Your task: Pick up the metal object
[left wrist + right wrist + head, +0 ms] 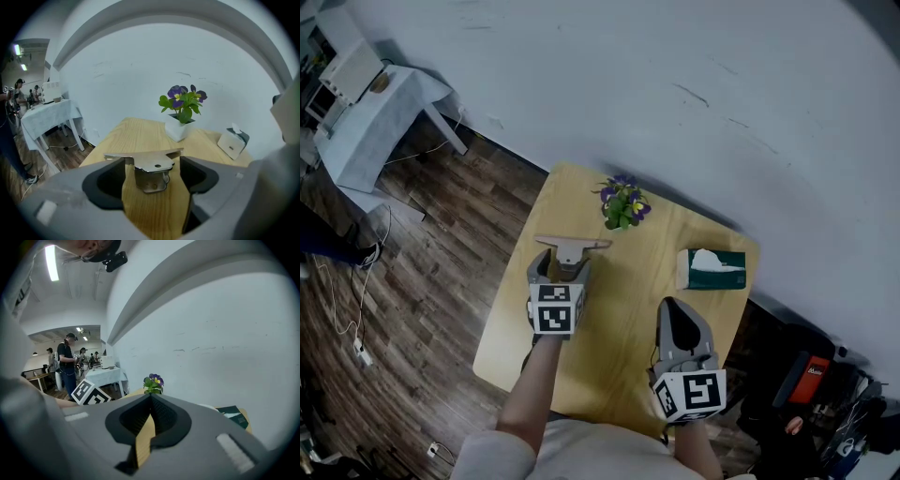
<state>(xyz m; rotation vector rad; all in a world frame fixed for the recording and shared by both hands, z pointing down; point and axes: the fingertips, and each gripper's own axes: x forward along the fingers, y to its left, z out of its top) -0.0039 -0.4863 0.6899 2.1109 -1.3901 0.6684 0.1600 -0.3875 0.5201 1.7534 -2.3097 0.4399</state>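
Pale wood-grain bench (514, 349) by a white wall. The shiny metal object (152, 165), a flat plate on a bent bracket, sits between the left gripper (560, 270) jaws, which are spread wide and not squeezing it. Right gripper (151, 397) jaws are closed on nothing.

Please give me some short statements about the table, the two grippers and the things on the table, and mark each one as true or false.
1. The left gripper has its jaws apart, with the metal object between them but not pressed. True.
2. The right gripper is closed on the tissue box. False: its jaws are together with nothing between them, and the box stands by itself on the table.
3. The potted plant has purple flowers. True.
4. The metal object lies on the floor. False: it rests on the wooden table.
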